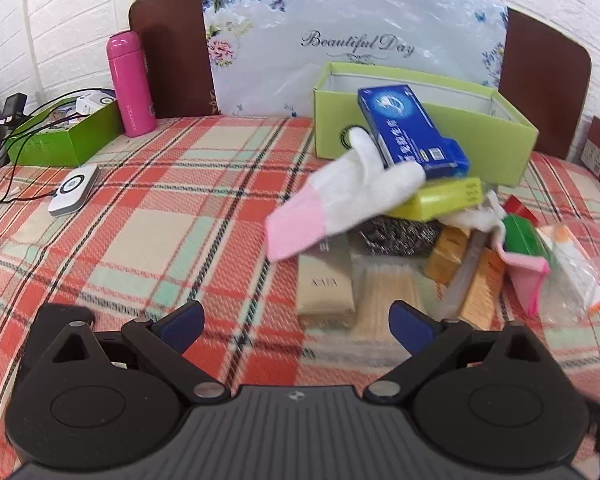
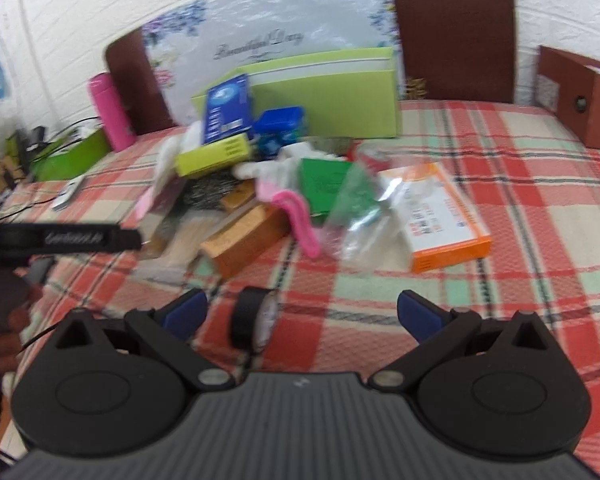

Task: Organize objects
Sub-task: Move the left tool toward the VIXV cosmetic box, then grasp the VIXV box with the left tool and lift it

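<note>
Above plaid bedspread [image 1: 148, 216], left gripper [image 1: 296, 322] and right gripper [image 2: 302, 318] level, jaws spread, empty.

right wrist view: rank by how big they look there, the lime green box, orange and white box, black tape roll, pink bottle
1. lime green box, clearly largest.
2. orange and white box.
3. and 4. pink bottle and black tape roll look about alike; the roll sits just ahead of the right gripper, so nearness inflates it and I would not rank them.

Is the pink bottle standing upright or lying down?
Upright. The pink bottle stands on its base beside the small green box, cap on top.
</note>
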Demonstrator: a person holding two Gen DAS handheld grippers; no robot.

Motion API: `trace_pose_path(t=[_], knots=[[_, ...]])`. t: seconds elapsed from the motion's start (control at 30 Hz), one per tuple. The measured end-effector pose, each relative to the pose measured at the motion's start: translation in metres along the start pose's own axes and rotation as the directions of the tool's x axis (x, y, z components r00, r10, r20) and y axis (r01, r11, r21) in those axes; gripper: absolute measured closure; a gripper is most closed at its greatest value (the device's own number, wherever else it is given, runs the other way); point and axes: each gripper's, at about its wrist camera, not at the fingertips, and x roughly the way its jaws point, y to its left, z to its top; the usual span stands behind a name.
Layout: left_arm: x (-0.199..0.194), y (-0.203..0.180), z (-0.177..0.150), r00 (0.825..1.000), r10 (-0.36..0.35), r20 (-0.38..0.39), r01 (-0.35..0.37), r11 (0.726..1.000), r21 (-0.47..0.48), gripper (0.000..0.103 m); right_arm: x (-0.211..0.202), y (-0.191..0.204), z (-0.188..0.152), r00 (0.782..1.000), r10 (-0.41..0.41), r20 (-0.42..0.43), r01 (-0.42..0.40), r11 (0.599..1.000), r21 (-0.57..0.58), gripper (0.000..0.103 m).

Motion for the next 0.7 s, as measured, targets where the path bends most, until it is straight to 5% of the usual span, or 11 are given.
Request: trace_pose_path(t=[0.1,0.3,0.4,0.5,0.7], knots=[[0.021,0.002,0.008,0.998,-0.056,-0.021,0.056,0.998,-0.016,0.010,0.014,0.009,-0.006,0.999,0.025,-0.040,-0.026,1.000,-0.017,0.010],[0.066,-0.004,0.018,0.991,-0.109,-0.077,0.108,0.994,-0.011,0.046,0.028,0.020,-0.011,0.998,0.032,-0.060,-0.036,0.998,-0.059,0.036],[0.070,0.004,0.018,0.987,-0.151,-0.064,0.148,0.988,-0.046,0.060,0.031,0.018,-0.009,0.998,0.024,-0.056,-0.027,0.997,-0.067,0.056],[0.062,0.011,0.016,0.977,-0.195,-0.087,0.190,0.980,-0.061,0.062,0.032,0.014,-0.007,0.998,0.031,-0.057,-0.035,0.997,-0.076,0.085],[0.014,0.027,0.015,0.938,-0.328,-0.110,0.329,0.944,-0.009,0.062,0.009,0.005,0.012,0.995,0.103,0.007,-0.101,0.988,-0.113,0.085]])
